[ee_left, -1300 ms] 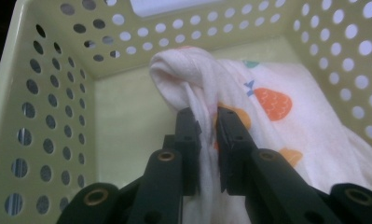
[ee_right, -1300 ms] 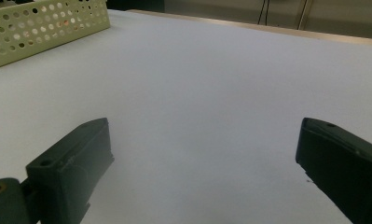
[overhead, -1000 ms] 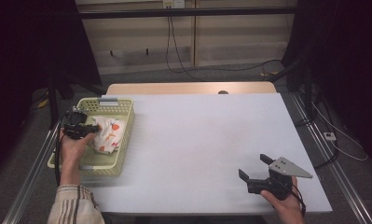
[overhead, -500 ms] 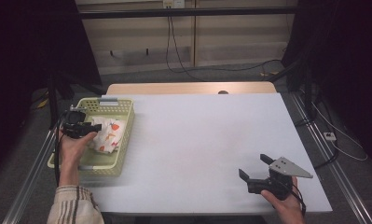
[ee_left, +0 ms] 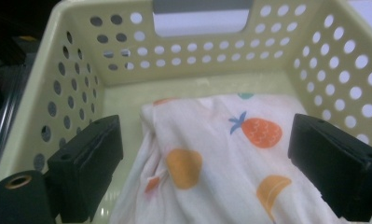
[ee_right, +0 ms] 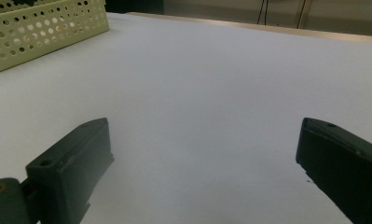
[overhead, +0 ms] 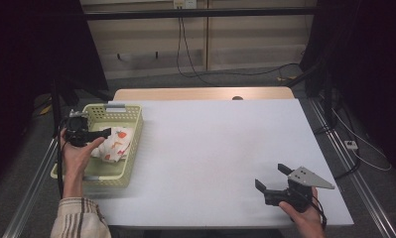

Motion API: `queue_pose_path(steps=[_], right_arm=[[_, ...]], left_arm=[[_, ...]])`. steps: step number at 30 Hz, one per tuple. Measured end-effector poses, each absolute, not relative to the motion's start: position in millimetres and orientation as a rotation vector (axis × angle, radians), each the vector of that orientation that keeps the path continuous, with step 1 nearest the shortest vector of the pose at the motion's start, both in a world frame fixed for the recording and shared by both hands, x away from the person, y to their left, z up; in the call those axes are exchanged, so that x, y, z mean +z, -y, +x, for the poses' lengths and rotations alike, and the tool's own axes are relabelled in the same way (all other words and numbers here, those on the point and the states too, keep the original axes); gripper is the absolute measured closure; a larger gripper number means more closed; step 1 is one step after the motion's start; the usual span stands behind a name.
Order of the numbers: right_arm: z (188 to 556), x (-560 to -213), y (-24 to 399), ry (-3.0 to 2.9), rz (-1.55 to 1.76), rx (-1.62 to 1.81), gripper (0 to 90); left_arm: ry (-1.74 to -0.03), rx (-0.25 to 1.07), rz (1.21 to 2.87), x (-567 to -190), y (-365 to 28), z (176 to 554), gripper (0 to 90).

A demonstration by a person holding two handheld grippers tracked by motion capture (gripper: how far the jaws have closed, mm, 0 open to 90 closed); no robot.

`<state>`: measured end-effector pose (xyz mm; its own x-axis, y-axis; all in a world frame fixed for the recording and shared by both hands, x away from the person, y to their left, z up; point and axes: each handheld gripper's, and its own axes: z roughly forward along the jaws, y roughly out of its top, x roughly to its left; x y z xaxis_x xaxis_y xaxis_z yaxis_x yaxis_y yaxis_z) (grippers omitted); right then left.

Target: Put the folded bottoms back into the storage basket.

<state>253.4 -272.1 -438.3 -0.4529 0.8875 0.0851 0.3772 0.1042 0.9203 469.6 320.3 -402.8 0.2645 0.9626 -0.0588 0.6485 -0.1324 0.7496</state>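
While left tool gapes wide over cloth in basket, right tool wide open, empty

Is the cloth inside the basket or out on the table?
Inside. The cloth lies bunched on the floor of the basket, its holed walls around it; the open left gripper straddles it.

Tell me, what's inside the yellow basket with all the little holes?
Inside the pale yellow perforated plastic basket lies a crumpled white cloth printed with orange fruit shapes. Bare basket floor shows beyond it. The cloth covers whatever might lie beneath it, so that cannot be seen.
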Motion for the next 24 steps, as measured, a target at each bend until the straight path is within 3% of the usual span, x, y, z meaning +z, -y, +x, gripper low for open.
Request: queue_pose_path(steps=[6,12,24], right_arm=[[254,-439,271,-1.891,1.228,1.328,3.1],[254,-439,272,-1.892,1.228,1.322,3.1],[254,-439,271,-1.884,1.231,1.313,3.1]], left_arm=[[-1.351,0.531,1.86,-397,-321,464,6.3],[-1.353,0.522,1.864,-392,-318,459,6.2],[-1.291,0.559,1.77,-383,-310,446,5.2]])
